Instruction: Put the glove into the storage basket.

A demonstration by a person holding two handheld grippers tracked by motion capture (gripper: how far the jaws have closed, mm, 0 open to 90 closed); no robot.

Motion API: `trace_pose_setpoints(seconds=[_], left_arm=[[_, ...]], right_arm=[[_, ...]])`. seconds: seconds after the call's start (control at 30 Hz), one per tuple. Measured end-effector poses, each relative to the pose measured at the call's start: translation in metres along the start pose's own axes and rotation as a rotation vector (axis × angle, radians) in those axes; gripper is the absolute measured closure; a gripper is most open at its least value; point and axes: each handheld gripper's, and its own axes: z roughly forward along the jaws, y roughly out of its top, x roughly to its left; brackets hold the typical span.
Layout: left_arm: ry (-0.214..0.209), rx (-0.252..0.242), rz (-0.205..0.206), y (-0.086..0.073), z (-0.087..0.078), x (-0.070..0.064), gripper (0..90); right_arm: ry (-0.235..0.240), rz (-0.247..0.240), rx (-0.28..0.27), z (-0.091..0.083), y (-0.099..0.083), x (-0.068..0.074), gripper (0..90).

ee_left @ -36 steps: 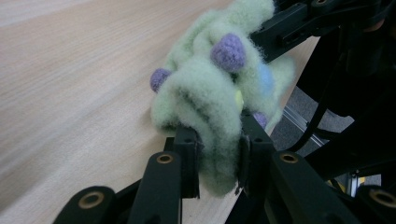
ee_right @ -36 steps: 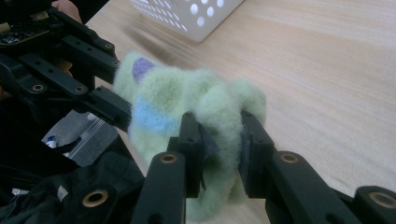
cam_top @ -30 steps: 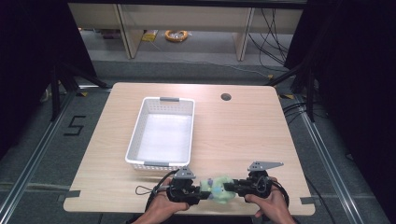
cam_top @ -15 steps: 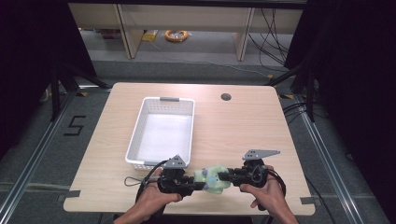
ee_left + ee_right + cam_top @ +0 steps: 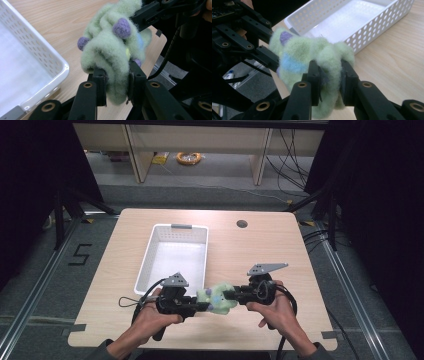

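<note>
A pale green fleece item (image 5: 217,297) with purple bobbles and a blue patch hangs bunched between the two grippers above the table's front edge. My left gripper (image 5: 202,306) is shut on its left end; in the left gripper view the fleece item (image 5: 113,47) is pinched between the left gripper (image 5: 116,83) jaws. My right gripper (image 5: 228,295) is shut on its right end; in the right gripper view the fleece item (image 5: 312,57) is squeezed in the right gripper (image 5: 329,78). A white perforated basket (image 5: 144,270) lies just behind and left of it.
The basket (image 5: 53,65) holds nothing that I can see and its near corner is close to the left gripper. A round hole (image 5: 242,224) sits at the table's back right. Bare wood stretches to the right of the basket (image 5: 384,23).
Both hands have moved away from the front edge toward the basket, carrying the fleece item between them. Both grippers stay shut on it.
</note>
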Motion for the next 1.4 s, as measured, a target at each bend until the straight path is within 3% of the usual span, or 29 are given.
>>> trace_pose_setpoints(seconds=[0.27,0.3,0.33,0.4,0.77,0.97,1.1,1.4], left_arm=[[0.028,-0.004,-0.009,0.011,-0.012,0.013,72.3],[0.034,-0.007,-0.015,0.013,-0.014,0.014,72.3],[0.044,-0.001,-0.013,0.014,-0.015,0.016,72.3],[0.055,-0.003,-0.015,0.019,-0.021,0.021,72.2],[0.093,0.004,-0.025,0.029,-0.037,0.044,72.2],[0.138,0.002,-0.045,0.029,-0.045,0.06,72.2],[0.145,0.017,-0.062,0.027,-0.049,0.071,72.2],[0.167,0.052,-0.109,0.017,-0.048,0.095,72.1]], right_arm=[[-0.012,-0.043,0.011,0.008,0.025,-0.002,74.5],[0.0,-0.019,0.014,0.01,0.027,0.0,74.5],[-0.01,-0.046,0.017,0.012,0.034,-0.002,74.5],[-0.014,-0.053,0.022,0.015,0.041,-0.001,74.5],[-0.012,-0.061,0.04,0.038,0.07,0.001,74.5],[-0.021,-0.078,0.065,0.056,0.087,0.001,74.5],[-0.025,-0.058,0.084,0.07,0.093,0.002,74.5],[-0.038,-0.062,0.113,0.1,0.097,-0.003,74.5]])
